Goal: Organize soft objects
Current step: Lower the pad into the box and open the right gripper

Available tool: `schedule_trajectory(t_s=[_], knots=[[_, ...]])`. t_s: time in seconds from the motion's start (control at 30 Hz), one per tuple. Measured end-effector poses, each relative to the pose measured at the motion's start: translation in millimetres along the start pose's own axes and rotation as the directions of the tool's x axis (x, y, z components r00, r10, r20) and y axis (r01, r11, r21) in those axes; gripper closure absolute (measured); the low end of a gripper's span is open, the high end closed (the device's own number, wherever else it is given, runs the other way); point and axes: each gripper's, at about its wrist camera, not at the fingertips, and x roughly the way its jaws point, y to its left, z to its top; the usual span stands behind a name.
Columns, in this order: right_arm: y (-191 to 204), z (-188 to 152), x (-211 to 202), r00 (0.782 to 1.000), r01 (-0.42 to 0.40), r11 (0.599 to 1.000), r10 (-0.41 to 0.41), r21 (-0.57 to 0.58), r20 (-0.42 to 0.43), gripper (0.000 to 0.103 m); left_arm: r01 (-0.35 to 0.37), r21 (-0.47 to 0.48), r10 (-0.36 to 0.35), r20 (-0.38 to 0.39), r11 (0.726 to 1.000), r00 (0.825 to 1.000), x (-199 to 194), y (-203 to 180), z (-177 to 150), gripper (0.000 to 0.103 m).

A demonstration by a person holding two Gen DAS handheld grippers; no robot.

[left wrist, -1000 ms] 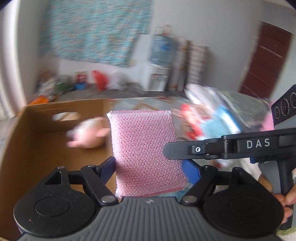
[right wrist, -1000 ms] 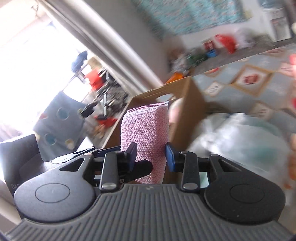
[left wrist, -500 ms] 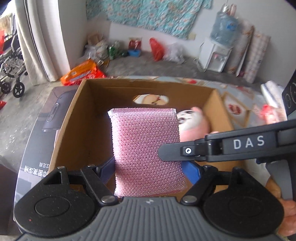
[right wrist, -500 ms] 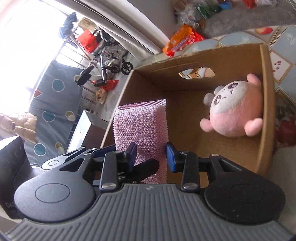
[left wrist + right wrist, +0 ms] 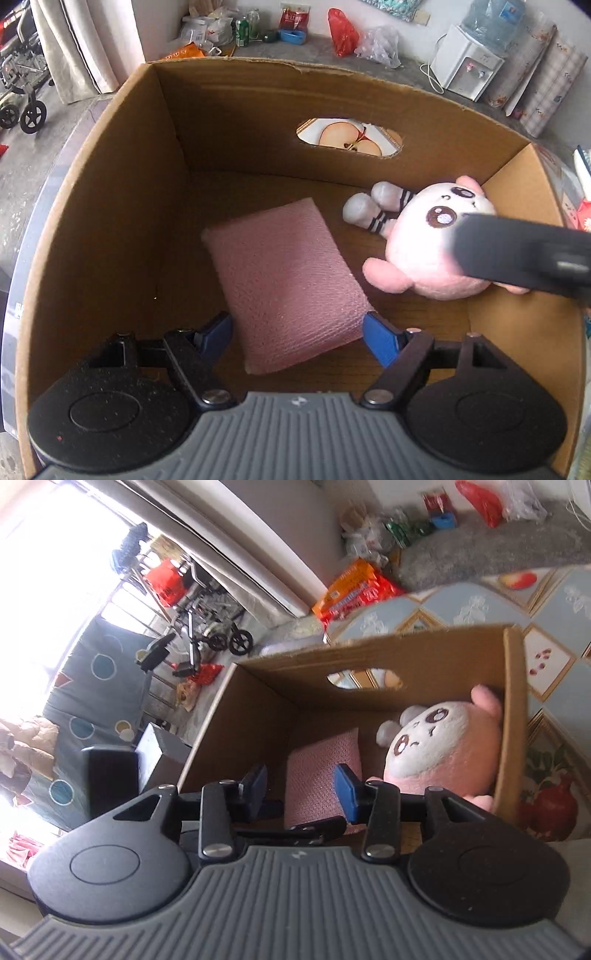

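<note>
I'm in a lived-in home room: water dispenser (image 5: 468, 66), curtain (image 5: 74, 48), wheelchair (image 5: 20, 99) by the window, snack bags (image 5: 356, 589) and cans (image 5: 242, 32) along the wall, patterned mat (image 5: 480, 605) on the floor.

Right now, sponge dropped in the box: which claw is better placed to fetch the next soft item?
Right claw, likely: it's open above the cardboard box; the left claw is down inside, straddling the pink sponge.

— Left gripper (image 5: 297, 334)?
— Spread wide, low inside the cardboard box (image 5: 110, 177), gripping nothing

— Right gripper (image 5: 301, 788)?
— Parted too, held above the box's near rim, angled down inside
</note>
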Motion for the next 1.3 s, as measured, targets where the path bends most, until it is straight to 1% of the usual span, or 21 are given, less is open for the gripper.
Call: schedule_trajectory(t_s=[0.13, 0.3, 0.4, 0.47, 0.53, 0.63, 0.73, 0.87, 1.0, 1.07, 1.2, 1.3], knots=[[1, -9, -37, 0.998, -0.032, 0.999, 0.034, -0.034, 0.051, 0.062, -0.01, -0.017, 0.01, 0.0, 1.0, 1.0, 2, -1, 0, 0.024], [-7, -24, -73, 0.995, -0.052, 0.998, 0.055, -0.044, 0.083, 0.062, -0.027, -0.034, 0.026, -0.016, 0.999, 1.0, 13, 0, 8, 0.026], [-12, -32, -86, 0.994, -0.058, 0.997, 0.062, -0.042, 0.088, 0.062, -0.031, -0.044, 0.031, -0.015, 0.999, 0.999, 16, 1, 13, 0.025], [-16, -36, -90, 0.994, -0.056, 0.998, 0.059, -0.04, 0.089, 0.062, -0.033, -0.044, 0.032, -0.014, 0.999, 0.999, 18, 2, 17, 0.025], [-18, -39, -90, 0.995, -0.054, 0.998, 0.057, -0.039, 0.085, 0.061, -0.039, -0.024, 0.039, -0.008, 0.999, 0.999, 17, 1, 18, 0.025], [-21, -41, -88, 0.995, -0.057, 0.998, 0.059, -0.03, 0.078, 0.061, -0.05, 0.055, 0.049, 0.016, 0.997, 0.999, 19, -8, 20, 0.026], [-21, -43, -84, 0.995, -0.055, 0.998, 0.058, -0.029, 0.077, 0.061, -0.059, 0.132, 0.054, 0.04, 0.989, 0.998, 17, -17, 17, 0.026], [-22, -43, -80, 0.996, -0.056, 0.998, 0.058, -0.025, 0.07, 0.061, -0.064, 0.184, 0.059, 0.036, 0.981, 0.998, 18, -23, 13, 0.027], [-22, -45, -80, 0.996, -0.049, 0.999, 0.05, -0.019, 0.068, 0.06, -0.071, 0.16, 0.069, 0.021, 0.985, 0.997, 14, -23, 15, 0.026], [-22, -45, -83, 0.996, -0.044, 0.999, 0.045, -0.015, 0.072, 0.059, -0.068, 0.144, 0.066, 0.024, 0.987, 0.998, 11, -23, 14, 0.022], [-21, -47, -92, 0.995, -0.032, 0.999, 0.034, -0.015, 0.09, 0.058, -0.06, 0.115, 0.054, 0.053, 0.992, 0.997, -4, -20, 11, 0.021], [-17, -50, -105, 0.993, -0.026, 0.999, 0.028, -0.022, 0.116, 0.058, -0.041, 0.104, 0.032, 0.083, 0.994, 0.996, -21, -20, 6, 0.02]])
